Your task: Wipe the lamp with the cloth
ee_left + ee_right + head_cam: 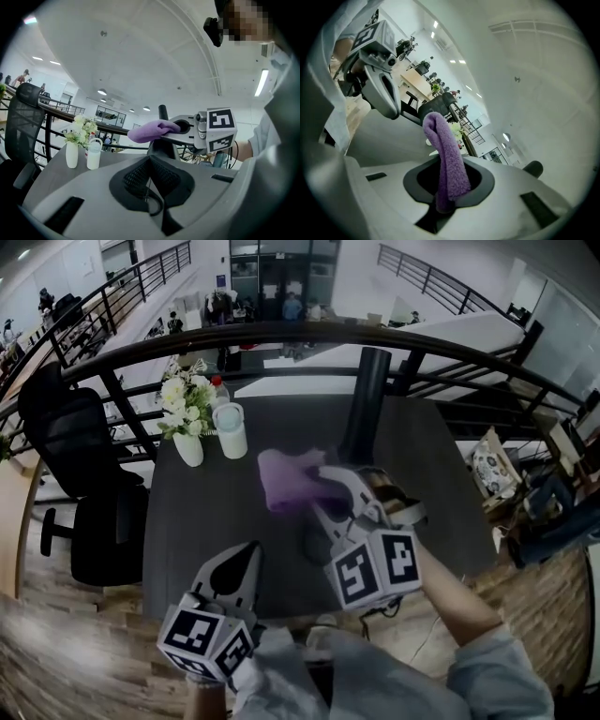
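Since the soft purple cloth (281, 482) flops limp where the right gripper (325, 476) clamps it, hold its fold; left gripper (249, 557) clenched, empty

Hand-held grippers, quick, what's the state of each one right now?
Left hand-held gripper: shut, nothing between its jaws.
Right hand-held gripper: shut on the purple cloth.
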A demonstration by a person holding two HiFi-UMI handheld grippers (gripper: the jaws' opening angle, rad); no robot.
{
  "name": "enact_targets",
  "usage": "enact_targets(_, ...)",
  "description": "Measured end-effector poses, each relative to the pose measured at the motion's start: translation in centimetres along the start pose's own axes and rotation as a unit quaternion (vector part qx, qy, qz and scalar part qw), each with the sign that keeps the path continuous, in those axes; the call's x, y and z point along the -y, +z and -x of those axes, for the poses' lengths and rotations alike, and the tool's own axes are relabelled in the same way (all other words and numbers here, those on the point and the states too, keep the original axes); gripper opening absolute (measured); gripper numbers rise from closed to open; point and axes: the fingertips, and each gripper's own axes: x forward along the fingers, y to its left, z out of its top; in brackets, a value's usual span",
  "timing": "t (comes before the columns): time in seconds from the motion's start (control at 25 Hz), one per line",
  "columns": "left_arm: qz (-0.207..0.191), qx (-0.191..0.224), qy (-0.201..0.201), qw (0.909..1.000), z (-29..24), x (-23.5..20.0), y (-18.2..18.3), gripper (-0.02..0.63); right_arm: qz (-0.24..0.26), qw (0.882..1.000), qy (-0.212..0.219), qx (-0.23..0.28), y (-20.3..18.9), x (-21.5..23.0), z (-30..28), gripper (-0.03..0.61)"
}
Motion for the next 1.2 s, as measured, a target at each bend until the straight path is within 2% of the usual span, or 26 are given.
enact_targets(0.24, 0.005, -0.008, -0.009, 0.9999, -0.5, 0.5, -0.2, 0.012, -0.03, 0.999, 0.028, -0.01, -1.5, -3.6, 1.4, 0.051)
enact_targets(0.64, -0.002, -0.019, -0.04, 0.999, -1.9, 2.4, -0.2, 0.012, -0.105, 0.994, 0.032, -0.025, -3.6, -6.0, 5.3, 0.051)
enact_targets(1.2, -0.012, -0.033, -0.085, 0.9958, -3.9, 5.5, -0.7, 0.012, -0.245, 0.968, -0.01, -0.058, -7.8, -6.3, 10.6, 0.051)
